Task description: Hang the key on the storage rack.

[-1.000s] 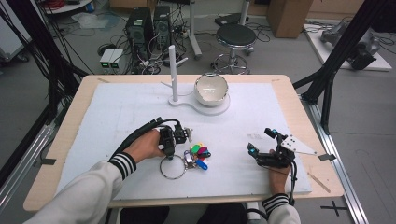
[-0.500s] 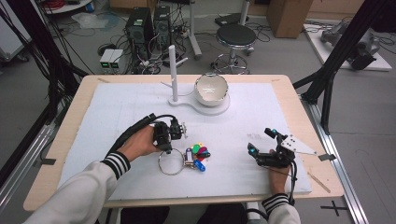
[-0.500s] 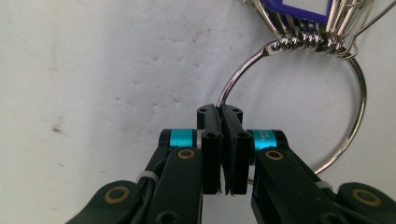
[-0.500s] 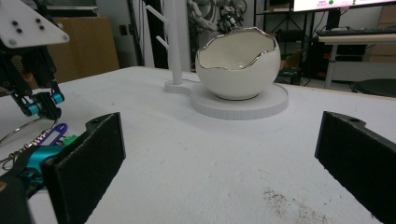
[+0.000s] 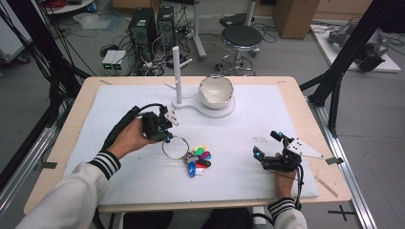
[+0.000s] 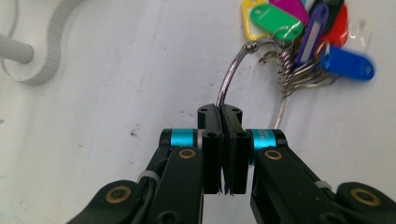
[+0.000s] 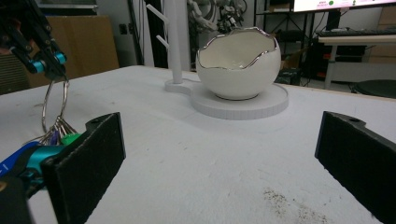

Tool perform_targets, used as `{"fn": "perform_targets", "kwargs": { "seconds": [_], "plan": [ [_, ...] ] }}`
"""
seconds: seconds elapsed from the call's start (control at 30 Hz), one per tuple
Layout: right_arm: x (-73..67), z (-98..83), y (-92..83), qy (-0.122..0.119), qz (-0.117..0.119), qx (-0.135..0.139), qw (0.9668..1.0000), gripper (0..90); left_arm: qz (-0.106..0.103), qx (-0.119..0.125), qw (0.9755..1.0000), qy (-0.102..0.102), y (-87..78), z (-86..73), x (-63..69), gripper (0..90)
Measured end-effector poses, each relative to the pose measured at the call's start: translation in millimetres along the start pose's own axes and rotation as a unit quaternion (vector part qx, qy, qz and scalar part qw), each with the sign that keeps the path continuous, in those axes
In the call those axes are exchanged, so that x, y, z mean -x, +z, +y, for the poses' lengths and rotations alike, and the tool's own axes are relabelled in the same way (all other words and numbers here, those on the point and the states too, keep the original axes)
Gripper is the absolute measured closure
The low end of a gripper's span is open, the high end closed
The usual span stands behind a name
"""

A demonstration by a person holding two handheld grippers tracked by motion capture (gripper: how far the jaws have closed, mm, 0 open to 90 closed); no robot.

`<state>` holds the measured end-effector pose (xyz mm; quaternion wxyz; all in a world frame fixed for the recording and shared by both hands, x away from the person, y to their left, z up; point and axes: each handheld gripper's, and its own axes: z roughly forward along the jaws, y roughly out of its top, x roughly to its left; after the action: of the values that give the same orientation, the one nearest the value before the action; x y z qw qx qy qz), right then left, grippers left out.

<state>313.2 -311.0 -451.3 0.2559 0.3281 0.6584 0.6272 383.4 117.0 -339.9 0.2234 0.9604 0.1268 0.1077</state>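
Left claw: we have it clamped on the ring, keys trailing on the table
Right claw: wide open, idle
Left to do: we judge hanging the ring on the stand

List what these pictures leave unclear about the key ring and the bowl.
- Key ring, left gripper view: the stretch clamped in the left gripper is hidden by its jaws.
- Tags, high view: too small to count or read.
- Tags, right gripper view: mostly hidden behind the right gripper's own jaw.
- Bowl, right gripper view: its wall hides the bottom inside.
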Motion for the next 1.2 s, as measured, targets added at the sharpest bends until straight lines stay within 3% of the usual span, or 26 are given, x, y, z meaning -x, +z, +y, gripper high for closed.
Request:
{"fn": "perform_targets", "kwargs": {
  "seconds": [0.17, 0.2, 0.23, 0.27, 0.33, 0.47, 0.6, 0.63, 0.67, 0.7, 0.73, 0.8, 0.83, 1.0, 1.03, 1.1, 1.13, 1.17, 1.2],
  "plan": [
    [0.2, 0.0, 0.0, 0.000, 0.000, 0.000, 1.0000, 1.2, -0.010, 0.052, 0.9984, -0.021, -10.4, -5.8, -9.4, 87.2],
    [0.4, 0.0, 0.0, -0.001, -0.001, 0.000, 1.0000, 1.2, -0.010, 0.052, 0.9984, -0.021, -10.4, -5.8, -9.4, 87.3],
    [0.5, 0.0, 0.0, -0.001, -0.001, 0.000, 1.0000, 1.2, -0.009, 0.071, 0.9968, -0.035, -14.4, -7.8, -13.8, 87.3],
    [0.5, 0.0, 0.0, -0.001, -0.001, 0.000, 1.0000, 1.2, -0.009, 0.071, 0.9968, -0.035, -14.4, -7.8, -13.8, 87.4],
    [0.3, 0.0, 0.0, -0.001, -0.001, 0.000, 1.0000, 1.2, 0.001, 0.101, 0.9934, -0.053, -19.5, -11.4, -20.6, 87.4],
    [0.4, 0.0, 0.1, -0.001, -0.001, 0.001, 1.0000, 1.2, 0.004, 0.128, 0.9891, -0.074, -26.4, -17.8, -31.5, 87.5],
    [0.4, 0.0, 0.0, 0.000, 0.000, -0.001, 1.0000, 1.2, 0.012, 0.163, 0.9814, -0.101, -31.5, -23.4, -40.2, 87.5],
    [0.4, 0.0, 0.0, 0.000, 0.000, 0.000, 1.0000, 1.2, 0.012, 0.163, 0.9814, -0.101, -31.5, -23.4, -40.2, 87.6],
    [0.7, 0.1, 0.2, -0.003, -0.002, 0.000, 1.0000, 1.2, 0.013, 0.180, 0.9775, -0.110, -32.8, -26.0, -44.5, 87.6],
    [1.0, 0.1, 0.6, -0.006, -0.001, 0.000, 1.0000, 1.2, 0.018, 0.186, 0.9757, -0.113, -33.2, -27.0, -46.2, 87.5],
    [0.0, 0.1, 0.5, -0.001, 0.000, -0.003, 1.0000, 1.2, 0.018, 0.186, 0.9757, -0.113, -33.2, -27.0, -46.2, 87.5],
    [0.1, 0.2, 0.6, -0.001, 0.000, -0.004, 1.0000, 1.2, 0.028, 0.204, 0.9705, -0.126, -33.5, -28.8, -50.9, 87.5],
    [0.1, 0.2, 0.7, -0.001, 0.000, -0.004, 1.0000, 1.2, 0.028, 0.204, 0.9705, -0.126, -33.5, -28.8, -50.9, 87.5],
    [0.0, 0.2, 0.7, 0.000, 0.000, -0.004, 1.0000, 1.2, 0.038, 0.235, 0.9597, -0.150, -32.1, -31.7, -59.9, 87.6],
    [0.0, 0.2, 0.7, -0.001, 0.000, -0.004, 1.0000, 1.2, 0.044, 0.246, 0.9554, -0.158, -31.5, -32.6, -63.5, 87.6],
    [0.0, 0.2, 0.6, -0.002, 0.000, -0.005, 1.0000, 1.2, 0.046, 0.249, 0.9542, -0.160, -31.6, -33.1, -65.7, 87.5],
    [-0.1, 0.3, 0.6, -0.002, -0.001, -0.005, 1.0000, 1.2, 0.049, 0.260, 0.9501, -0.165, -31.6, -33.6, -69.0, 87.6],
    [-0.1, 0.3, 0.6, -0.002, -0.001, -0.005, 1.0000, 1.2, 0.049, 0.260, 0.9501, -0.165, -31.6, -33.6, -69.0, 87.5],
    [0.1, 0.2, 0.8, -0.001, 0.000, -0.004, 1.0000, 1.2, 0.051, 0.264, 0.9486, -0.167, -31.6, -33.5, -70.5, 87.5]
  ]
}}
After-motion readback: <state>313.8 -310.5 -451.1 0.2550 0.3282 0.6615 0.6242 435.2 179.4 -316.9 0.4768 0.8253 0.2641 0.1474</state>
